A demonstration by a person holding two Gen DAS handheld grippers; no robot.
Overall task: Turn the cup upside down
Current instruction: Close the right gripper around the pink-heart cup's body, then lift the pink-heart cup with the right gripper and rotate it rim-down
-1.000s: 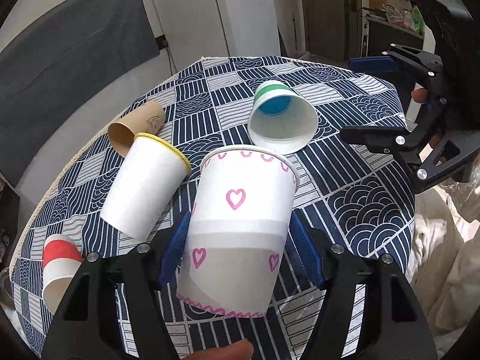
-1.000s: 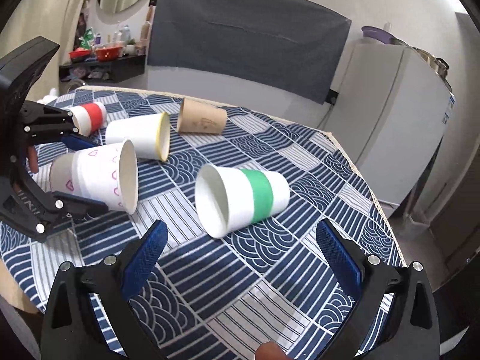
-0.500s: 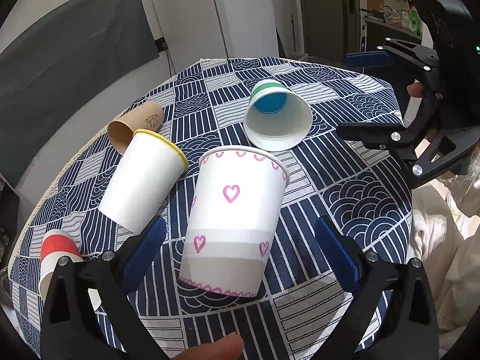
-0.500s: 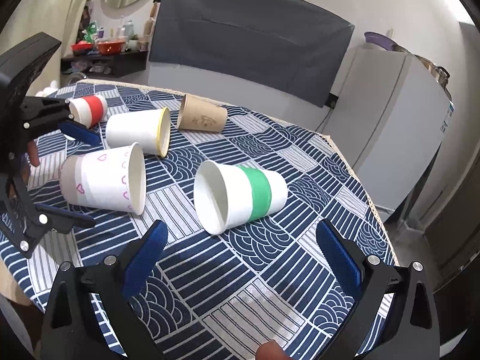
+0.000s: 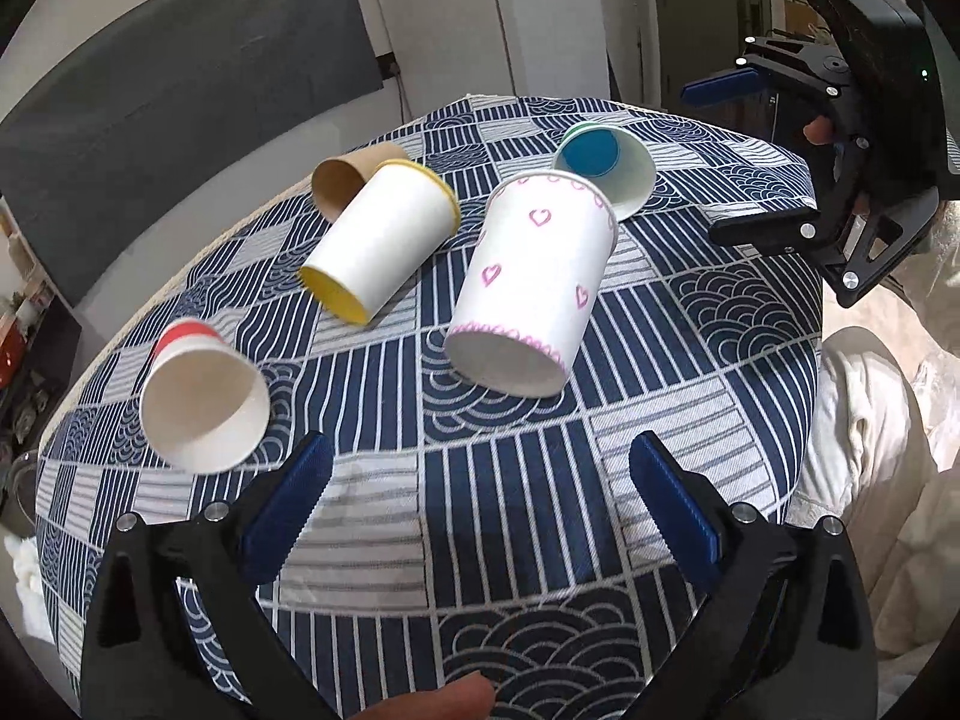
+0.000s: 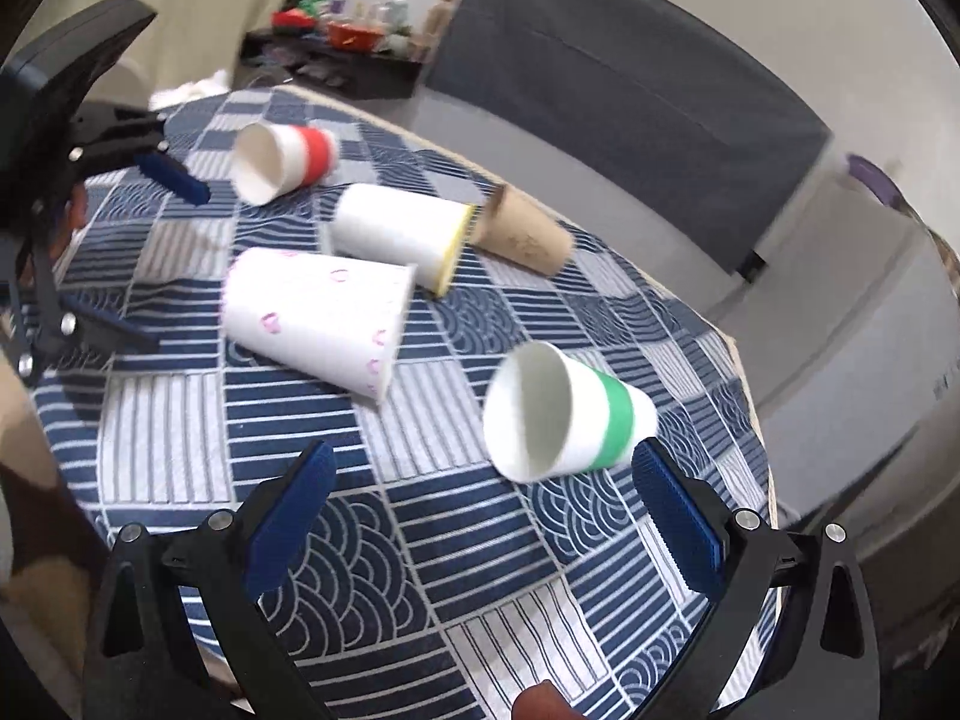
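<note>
Several paper cups lie on their sides on the blue patterned tablecloth [image 5: 528,516]. The white cup with pink hearts [image 5: 537,276] lies in the middle, also in the right wrist view [image 6: 318,318]. My left gripper [image 5: 480,504] is open and empty, pulled back from it. The green-banded cup [image 6: 564,414] lies just ahead of my open, empty right gripper [image 6: 480,516], near its right finger; it shows in the left wrist view [image 5: 606,171].
A yellow-rimmed white cup [image 5: 384,243], a brown cup [image 5: 348,180] and a red-banded cup [image 5: 201,396] lie on the left side. The round table's edge [image 6: 750,372] runs close behind the green-banded cup. A fridge [image 5: 480,18] stands beyond.
My left gripper opened, let go of the heart cup and drew back and up. The heart cup now lies on the cloth. My right gripper moved closer to the green-banded cup.
</note>
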